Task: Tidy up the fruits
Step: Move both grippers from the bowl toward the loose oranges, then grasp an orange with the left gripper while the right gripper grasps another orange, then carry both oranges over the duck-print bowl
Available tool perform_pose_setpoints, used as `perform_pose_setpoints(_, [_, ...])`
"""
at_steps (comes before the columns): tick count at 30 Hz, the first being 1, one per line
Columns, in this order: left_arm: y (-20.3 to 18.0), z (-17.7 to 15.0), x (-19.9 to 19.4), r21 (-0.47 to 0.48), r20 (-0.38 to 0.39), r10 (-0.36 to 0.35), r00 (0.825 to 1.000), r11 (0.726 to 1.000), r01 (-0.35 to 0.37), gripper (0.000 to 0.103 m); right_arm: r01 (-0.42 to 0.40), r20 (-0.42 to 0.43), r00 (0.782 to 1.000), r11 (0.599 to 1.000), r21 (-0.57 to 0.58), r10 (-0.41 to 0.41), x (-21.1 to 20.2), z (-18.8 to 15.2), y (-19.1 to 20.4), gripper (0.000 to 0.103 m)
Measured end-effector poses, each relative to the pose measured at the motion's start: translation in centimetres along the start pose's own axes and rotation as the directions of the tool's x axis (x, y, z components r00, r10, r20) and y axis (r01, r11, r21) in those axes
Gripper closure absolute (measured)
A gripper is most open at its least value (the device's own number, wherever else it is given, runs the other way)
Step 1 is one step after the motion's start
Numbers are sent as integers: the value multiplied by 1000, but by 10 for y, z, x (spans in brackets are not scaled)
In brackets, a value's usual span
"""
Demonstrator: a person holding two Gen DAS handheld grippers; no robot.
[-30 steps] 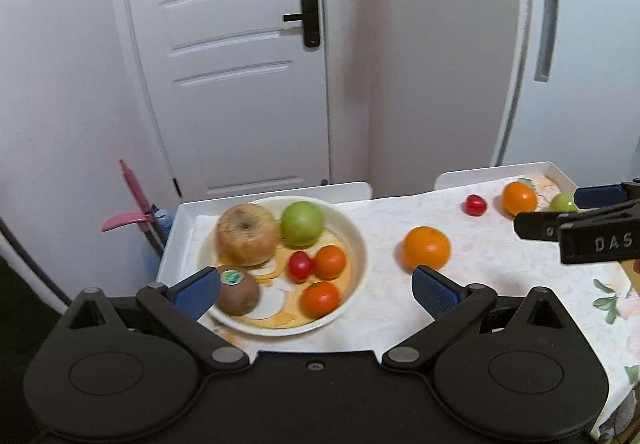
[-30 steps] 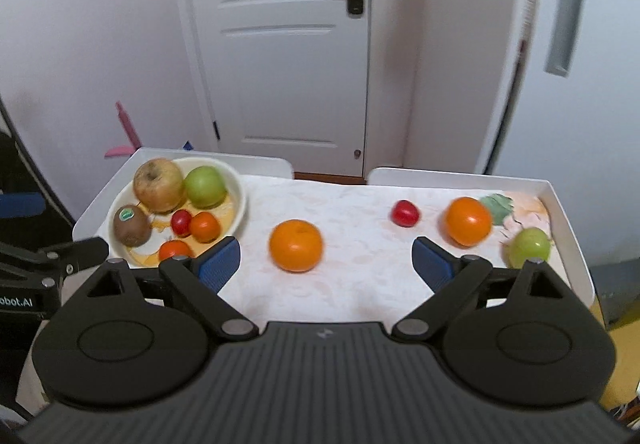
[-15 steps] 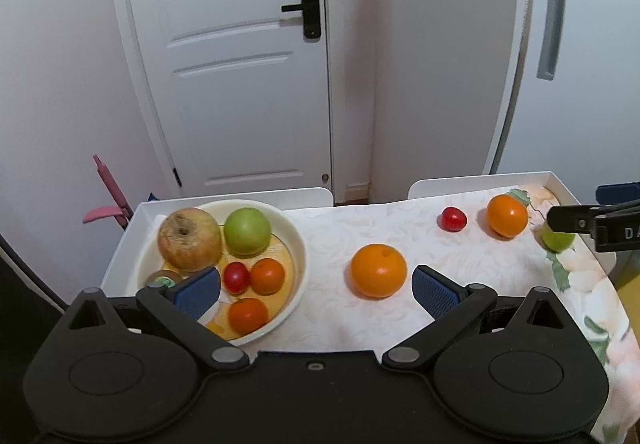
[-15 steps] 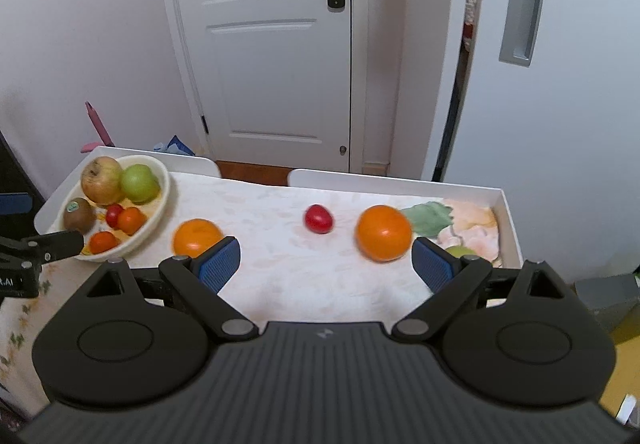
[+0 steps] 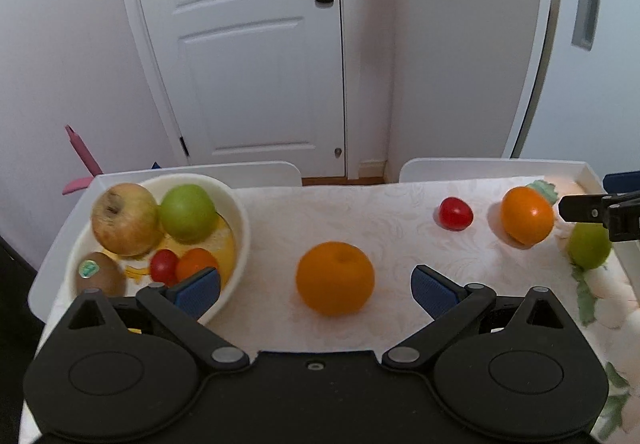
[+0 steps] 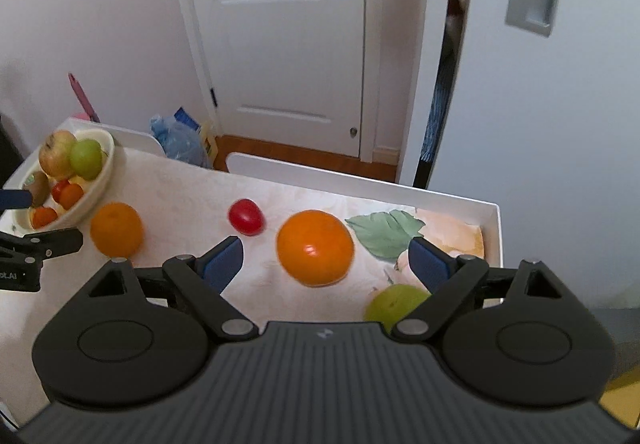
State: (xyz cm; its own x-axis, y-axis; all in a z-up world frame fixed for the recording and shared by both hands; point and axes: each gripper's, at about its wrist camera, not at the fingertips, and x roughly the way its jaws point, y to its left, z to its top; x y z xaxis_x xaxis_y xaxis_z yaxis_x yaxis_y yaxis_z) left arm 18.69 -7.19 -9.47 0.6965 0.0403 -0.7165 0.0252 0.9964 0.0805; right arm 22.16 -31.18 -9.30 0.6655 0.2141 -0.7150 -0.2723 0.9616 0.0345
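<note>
A white bowl [image 5: 240,220] at the table's left holds an apple [image 5: 124,218], a green apple [image 5: 187,210], a kiwi [image 5: 98,276] and small red and orange fruits. My left gripper [image 5: 316,286] is open, with a loose orange [image 5: 335,278] lying between its blue pads. My right gripper [image 6: 326,260] is open too, around a second orange [image 6: 315,247]. A red tomato [image 6: 246,217] lies to that orange's left. A green fruit [image 6: 394,304] sits low beside the right finger, partly hidden. The bowl [image 6: 102,174] shows far left in the right wrist view.
A floral cloth [image 5: 392,220] covers the white rimmed table [image 6: 494,228]. Behind stand a white door [image 5: 256,44] and white walls. A pink handle [image 5: 82,152] leans off the table's left corner, and a blue bag [image 6: 180,140] lies on the floor behind.
Both grippers have swung right and moved in. The left one went from the bowl to the middle orange. The right one went from the middle orange to the right-hand orange. Both stayed open.
</note>
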Motion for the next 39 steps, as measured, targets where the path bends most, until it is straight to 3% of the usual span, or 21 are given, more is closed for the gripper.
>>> perform_pose_setpoints(7, [-12, 0, 37, 0, -42, 36, 998, 999, -36, 7, -56, -46, 998, 997, -47, 53, 36, 1, -10, 0])
perform_pose_setpoints(10, [-13, 1, 51, -7, -57, 46, 997, 999, -46, 11, -80, -70, 995, 995, -57, 76, 49, 1, -11, 6])
perform_pose_setpoints(18, [-18, 0, 72, -4, -96, 46, 994, 999, -47, 38, -141, -86, 987, 988, -64, 135, 63, 3, -10, 10])
perform_pose_setpoints(30, [-14, -3, 66, -23, -100, 36, 994, 999, -39, 39, -174, -103, 981, 981, -82, 165, 72, 9, 1, 25])
perform_pose_setpoints(39, [-2, -12, 43, -72, -90, 36, 995, 997, -42, 40, -157, -88, 985, 982, -108, 148, 64, 7, 12, 27])
